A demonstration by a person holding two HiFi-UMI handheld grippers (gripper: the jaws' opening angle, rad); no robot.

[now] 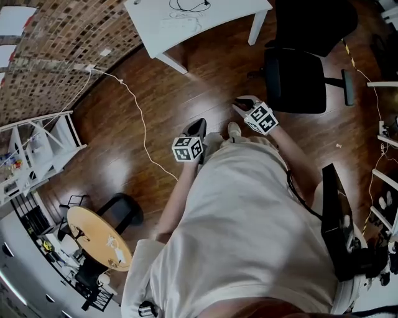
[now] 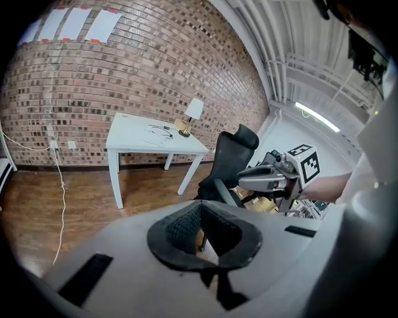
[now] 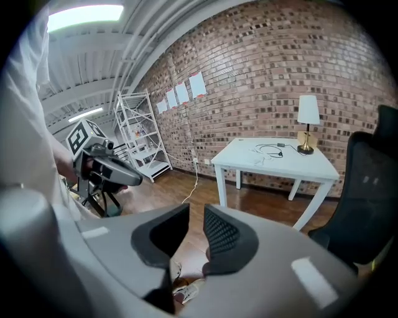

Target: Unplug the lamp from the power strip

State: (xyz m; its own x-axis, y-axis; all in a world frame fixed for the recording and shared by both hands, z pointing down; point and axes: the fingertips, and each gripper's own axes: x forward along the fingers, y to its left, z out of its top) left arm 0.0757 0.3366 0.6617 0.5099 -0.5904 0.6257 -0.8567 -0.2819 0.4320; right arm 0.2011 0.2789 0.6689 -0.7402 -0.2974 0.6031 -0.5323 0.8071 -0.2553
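A small lamp [image 2: 193,113] with a white shade stands at the far end of a white table [image 2: 134,134], well ahead of both grippers. It also shows in the right gripper view, where the lamp [image 3: 307,122] has a black cable [image 3: 268,149] beside it on the table [image 3: 298,164]. I cannot make out a power strip. My left gripper [image 1: 199,125] is held in the air over the wood floor, shut on nothing [image 2: 200,233]. My right gripper [image 1: 240,103] is alongside it, with a narrow empty gap between its pads [image 3: 196,233]. The table [image 1: 236,9] lies farther ahead.
A black office chair [image 1: 295,77] stands to the right, beside the table. A white cord [image 1: 140,118] trails from the brick wall across the floor. A white shelf rack [image 1: 43,146] lines the left wall, and a small round wooden table [image 1: 93,236] is behind me.
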